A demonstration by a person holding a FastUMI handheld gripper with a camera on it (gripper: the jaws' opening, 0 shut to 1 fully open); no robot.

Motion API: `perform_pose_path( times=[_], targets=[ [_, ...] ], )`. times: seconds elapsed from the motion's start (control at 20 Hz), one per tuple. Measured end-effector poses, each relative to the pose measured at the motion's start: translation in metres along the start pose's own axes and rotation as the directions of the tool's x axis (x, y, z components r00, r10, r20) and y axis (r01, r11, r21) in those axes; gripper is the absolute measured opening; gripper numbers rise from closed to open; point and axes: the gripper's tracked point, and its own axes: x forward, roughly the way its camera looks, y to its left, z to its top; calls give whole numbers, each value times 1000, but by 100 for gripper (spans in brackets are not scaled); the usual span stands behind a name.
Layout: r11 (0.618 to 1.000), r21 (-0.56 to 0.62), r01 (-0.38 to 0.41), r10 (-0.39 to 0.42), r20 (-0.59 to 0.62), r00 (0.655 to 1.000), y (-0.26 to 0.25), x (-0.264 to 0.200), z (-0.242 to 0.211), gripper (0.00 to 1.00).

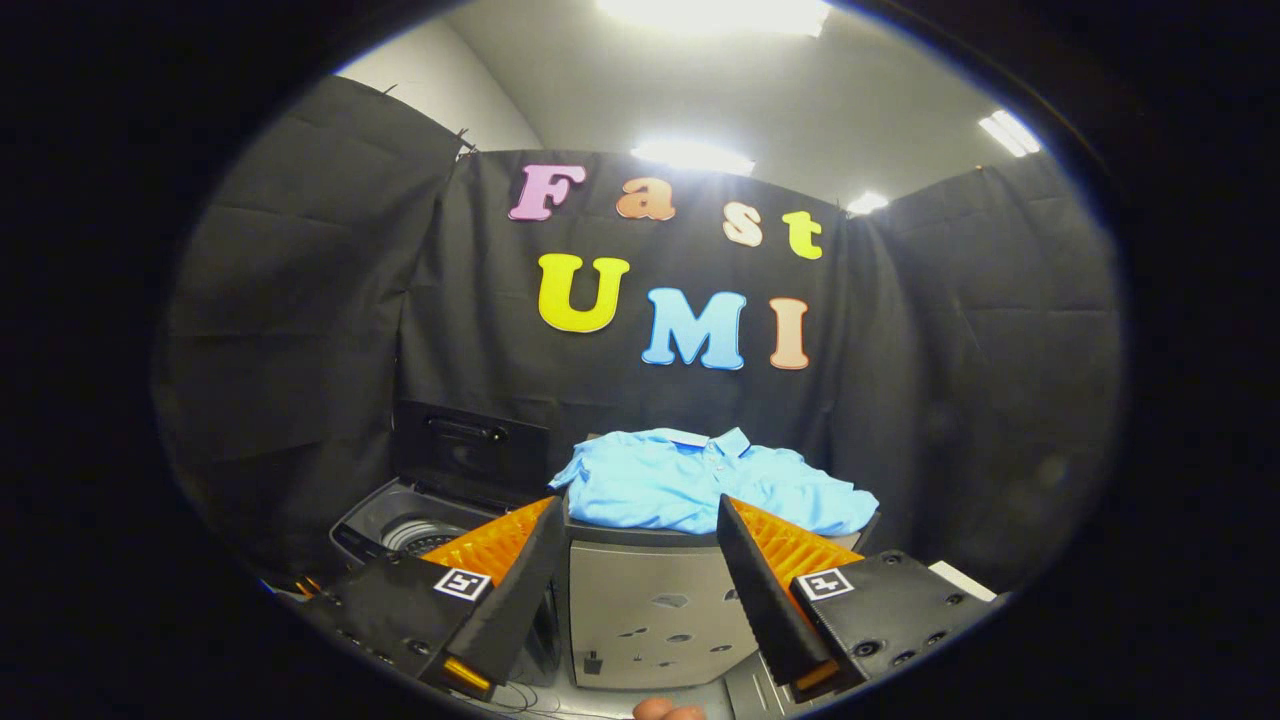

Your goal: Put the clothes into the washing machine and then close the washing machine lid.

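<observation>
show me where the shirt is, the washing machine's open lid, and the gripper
Shirt [700, 485]: gripper view, on its folded front, atop the grey box beyond the fingers.
Lid [470, 450]: gripper view, on the raised panel's inner face.
Gripper [640, 570]: gripper view, midway between its open fingertips, holding nothing.

light blue shirt [700, 480] on grey cabinet [650, 610]; dark washing machine [420, 510], black lid [470, 450].
</observation>
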Motion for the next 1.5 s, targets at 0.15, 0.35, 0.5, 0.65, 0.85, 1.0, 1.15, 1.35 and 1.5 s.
perform_pose_path(
  times=[0.15,0.35,0.5,0.65,0.85,1.0,1.15,1.35,1.5],
  targets=[
    [999,49,14,-13,-25,1000,-23,17,22,95],
    [996,70,45,-39,-87,995,-55,48,37,95],
    [997,69,31,-19,-171,985,-68,73,40,95],
    [1000,28,-4,11,-238,971,-75,98,39,95],
    [1000,5,-25,25,-313,949,-83,131,33,95],
    [998,35,-45,54,-357,933,-82,157,29,96],
    [999,20,-42,47,-378,925,-85,182,24,95],
    [1000,15,-17,22,-416,909,-96,214,12,96],
    [1000,26,-14,24,-450,892,-100,233,-3,96]
  ],
)
